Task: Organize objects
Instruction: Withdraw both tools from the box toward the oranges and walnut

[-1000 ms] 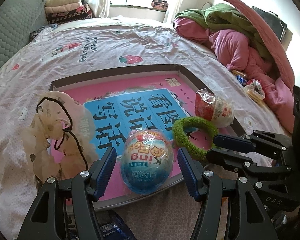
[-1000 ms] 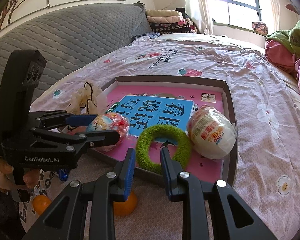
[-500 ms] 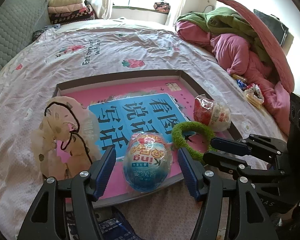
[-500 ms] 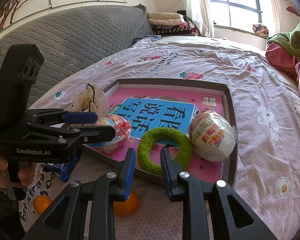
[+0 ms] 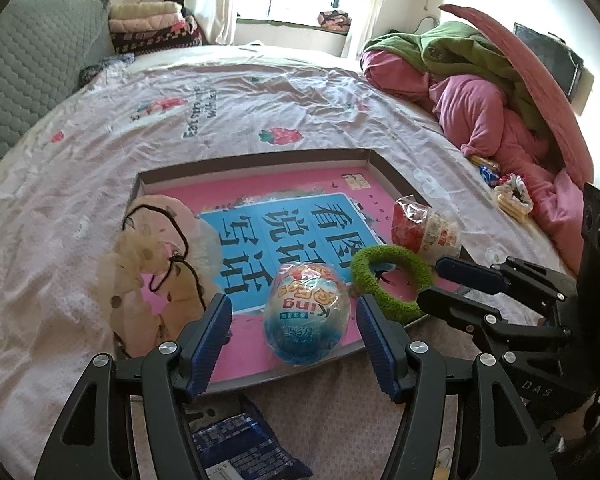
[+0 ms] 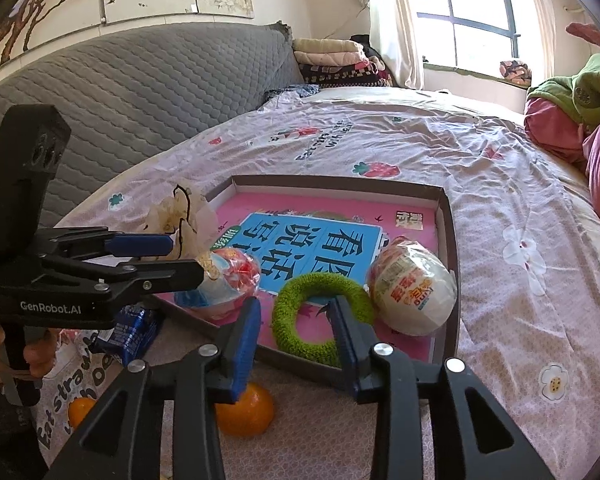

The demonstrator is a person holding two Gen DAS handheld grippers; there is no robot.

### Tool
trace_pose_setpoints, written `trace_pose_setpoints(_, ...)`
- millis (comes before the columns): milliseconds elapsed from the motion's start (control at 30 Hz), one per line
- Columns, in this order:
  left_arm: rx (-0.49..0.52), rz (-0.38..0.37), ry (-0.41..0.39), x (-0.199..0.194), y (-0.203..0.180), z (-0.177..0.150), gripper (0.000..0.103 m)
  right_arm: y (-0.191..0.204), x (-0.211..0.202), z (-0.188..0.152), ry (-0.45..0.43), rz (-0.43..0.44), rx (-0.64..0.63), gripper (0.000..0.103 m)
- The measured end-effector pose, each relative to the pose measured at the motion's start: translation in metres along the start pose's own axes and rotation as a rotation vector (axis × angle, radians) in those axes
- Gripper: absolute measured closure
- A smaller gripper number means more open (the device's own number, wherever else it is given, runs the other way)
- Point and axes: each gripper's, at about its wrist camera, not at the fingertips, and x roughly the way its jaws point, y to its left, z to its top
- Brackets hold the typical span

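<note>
Bedroom with a pink strawberry-print bedsheet (image 5: 228,120), grey quilted headboard at upper left, heaped pink and green bedding at right. Mid-frame on the sheet, a shallow grey-rimmed cardboard tray (image 5: 256,158) lined pink, with a blue panel of Chinese characters. Inside the tray: blue-bottomed foil-wrapped toy egg (image 5: 306,314) near the front rim, fuzzy green ring (image 6: 320,316) to its right, white foil-wrapped egg (image 6: 414,286) beyond the ring by the right wall. Draped over the tray's left rim, a beige sheer scrunchie with black cord (image 5: 156,264). Left gripper (image 5: 294,336) wide open, pads either side of the blue egg, not touching it. Right gripper (image 6: 296,324) partly open, jaws just opened further, straddling the ring's near arc without pressing it. Below the tray, lower frame: an orange fruit (image 6: 246,410) and a blue snack packet (image 5: 240,446).
</note>
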Motion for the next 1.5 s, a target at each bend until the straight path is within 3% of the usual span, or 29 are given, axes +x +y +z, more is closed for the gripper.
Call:
trace_pose_setpoints(133, 0.0, -0.002, -0.007, -0.006, 0.001, -0.002, 0.037, 0.0, -0.002, 0.0, -0.01, -0.003, -0.008, 0.063)
trace_pose_setpoints(267, -0.007, 0.006, -0.019, -0.01, 0.004, -0.006, 0.037, 0.0, -0.004, 0.001, -0.03, -0.003, -0.012, 0.054)
trace_pose_setpoints(533, -0.031, 0.023, -0.043, -0.014, 0.008, -0.001, 0.036, -0.003, -0.013, 0.003, -0.068, -0.038, 0.003, 0.052)
trace_pose_setpoints(667, -0.043, 0.009, -0.05, -0.019, 0.007, -0.001, 0.029, 0.004, -0.019, 0.004, -0.098, -0.106, -0.045, 0.05)
trace_pose_setpoints(1500, -0.077, 0.046, -0.094, -0.045, 0.014, -0.019, 0.028, 0.016, -0.038, -0.003, -0.143, -0.121, -0.044, 0.046)
